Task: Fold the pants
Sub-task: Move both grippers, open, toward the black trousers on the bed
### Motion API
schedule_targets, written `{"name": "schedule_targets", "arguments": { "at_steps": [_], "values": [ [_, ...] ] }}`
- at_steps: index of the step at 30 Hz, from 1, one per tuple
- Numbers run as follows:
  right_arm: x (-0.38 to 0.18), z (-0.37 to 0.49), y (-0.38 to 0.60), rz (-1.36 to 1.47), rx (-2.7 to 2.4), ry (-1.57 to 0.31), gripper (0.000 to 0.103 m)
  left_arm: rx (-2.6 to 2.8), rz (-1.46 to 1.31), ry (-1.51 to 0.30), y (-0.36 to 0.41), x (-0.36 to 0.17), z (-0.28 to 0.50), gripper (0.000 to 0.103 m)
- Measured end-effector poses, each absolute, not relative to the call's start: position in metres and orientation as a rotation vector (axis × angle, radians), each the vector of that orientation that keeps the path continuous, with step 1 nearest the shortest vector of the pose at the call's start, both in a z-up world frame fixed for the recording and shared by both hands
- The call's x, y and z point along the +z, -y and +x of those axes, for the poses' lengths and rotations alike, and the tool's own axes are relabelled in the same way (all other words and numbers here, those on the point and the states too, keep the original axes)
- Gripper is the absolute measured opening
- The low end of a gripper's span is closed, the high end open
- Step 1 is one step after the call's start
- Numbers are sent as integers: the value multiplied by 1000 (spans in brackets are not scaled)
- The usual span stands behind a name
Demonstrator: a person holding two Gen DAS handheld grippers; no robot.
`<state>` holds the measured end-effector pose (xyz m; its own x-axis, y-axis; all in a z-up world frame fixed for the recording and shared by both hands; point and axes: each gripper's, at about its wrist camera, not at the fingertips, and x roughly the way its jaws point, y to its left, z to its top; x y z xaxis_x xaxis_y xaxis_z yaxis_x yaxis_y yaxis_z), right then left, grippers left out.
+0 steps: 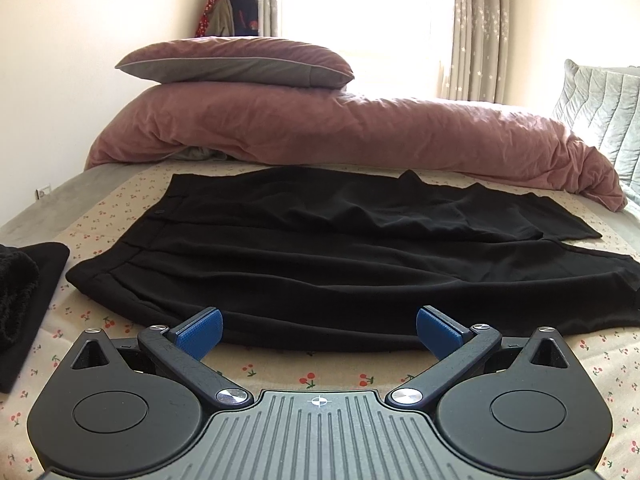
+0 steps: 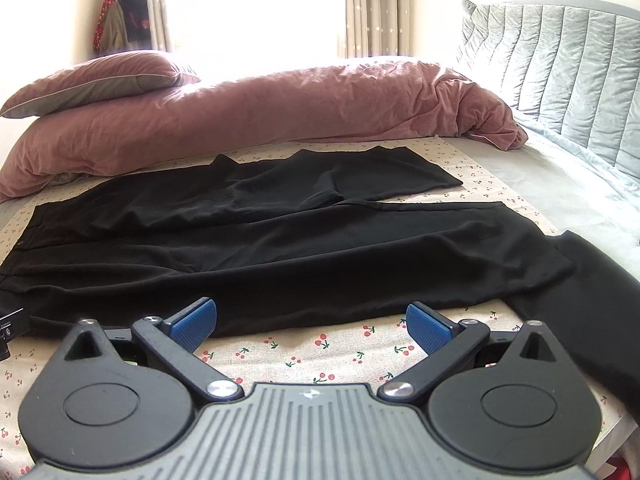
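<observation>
**Both jaws wide apart at the near edge of the pants**

We see the left gripper (image 1: 319, 330) held low and level over the bed, its jaws spread wide and empty, blue pads (image 1: 199, 331) just short of the pants' near edge. The right gripper (image 2: 311, 326) sits the same way, jaws wide and holding nothing, over the cherry-print sheet (image 2: 304, 354).

Beyond the pants we find a pink duvet (image 1: 340, 136) heaped across the bed with a pillow (image 1: 236, 62) on top. A dark folded garment (image 1: 28, 300) lies at the left edge of the left view; another black cloth (image 2: 592, 312) lies to the right in the right view, touching the pants' hem.

The black pants (image 1: 340, 256) lie flat on the sheet, long axis running left to right, waistband (image 2: 28, 236) to the left, legs (image 2: 440, 236) to the right, the far leg shorter in view.
</observation>
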<state>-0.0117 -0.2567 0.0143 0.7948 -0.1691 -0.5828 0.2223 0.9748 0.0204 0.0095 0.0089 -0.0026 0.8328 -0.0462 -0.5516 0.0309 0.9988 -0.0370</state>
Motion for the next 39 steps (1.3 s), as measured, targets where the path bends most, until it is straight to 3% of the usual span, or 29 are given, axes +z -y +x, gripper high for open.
{"name": "schedule_targets", "arguments": {
  "at_steps": [22, 33, 39],
  "values": [
    [5, 5, 271, 102, -324, -659, 98, -49, -36, -598, -13, -11, 19, 103],
    [2, 16, 260, 72, -367, -629, 98, 25, -283, -696, -59, -12, 22, 103],
    [2, 22, 259, 74, -350, -620, 98, 25, -393, -675, -93, 24, -12, 103]
  ]
}}
